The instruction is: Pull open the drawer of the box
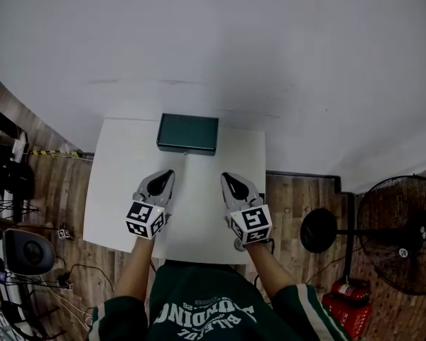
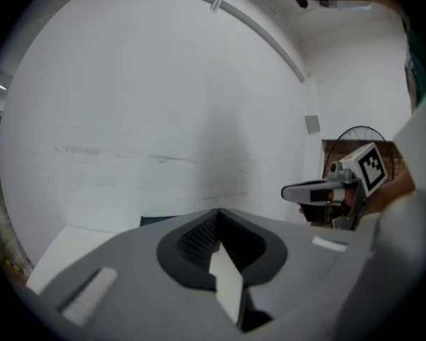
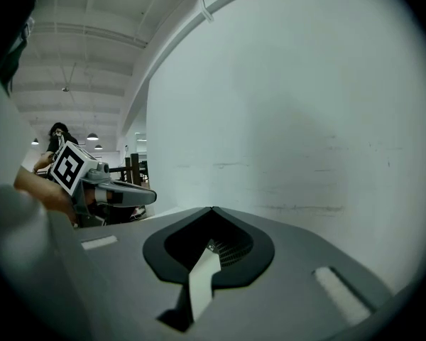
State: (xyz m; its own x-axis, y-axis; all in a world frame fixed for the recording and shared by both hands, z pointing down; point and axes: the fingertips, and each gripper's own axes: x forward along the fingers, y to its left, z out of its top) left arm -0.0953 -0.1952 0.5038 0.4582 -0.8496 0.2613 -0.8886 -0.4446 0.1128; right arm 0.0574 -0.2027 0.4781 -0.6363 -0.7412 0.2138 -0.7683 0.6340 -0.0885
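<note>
A dark green box (image 1: pixel 187 133) stands at the far edge of the small white table (image 1: pixel 113 190), and its drawer looks closed. My left gripper (image 1: pixel 167 175) hovers over the table's near half, well short of the box, with its jaws shut on nothing. My right gripper (image 1: pixel 226 178) hangs beside it at the same height, also shut and empty. In the left gripper view the jaw tips meet at my left gripper (image 2: pixel 219 211); a sliver of the box (image 2: pixel 156 220) shows just beyond them. My right gripper (image 3: pixel 211 209) faces the white wall, and the box is hidden there.
The table backs onto a white wall (image 1: pixel 270 48). A black floor fan (image 1: pixel 401 233), a round black stand base (image 1: pixel 319 230) and a red extinguisher (image 1: pixel 344 304) stand on the wooden floor to the right. Cables and grey gear (image 1: pixel 25 253) lie at the left.
</note>
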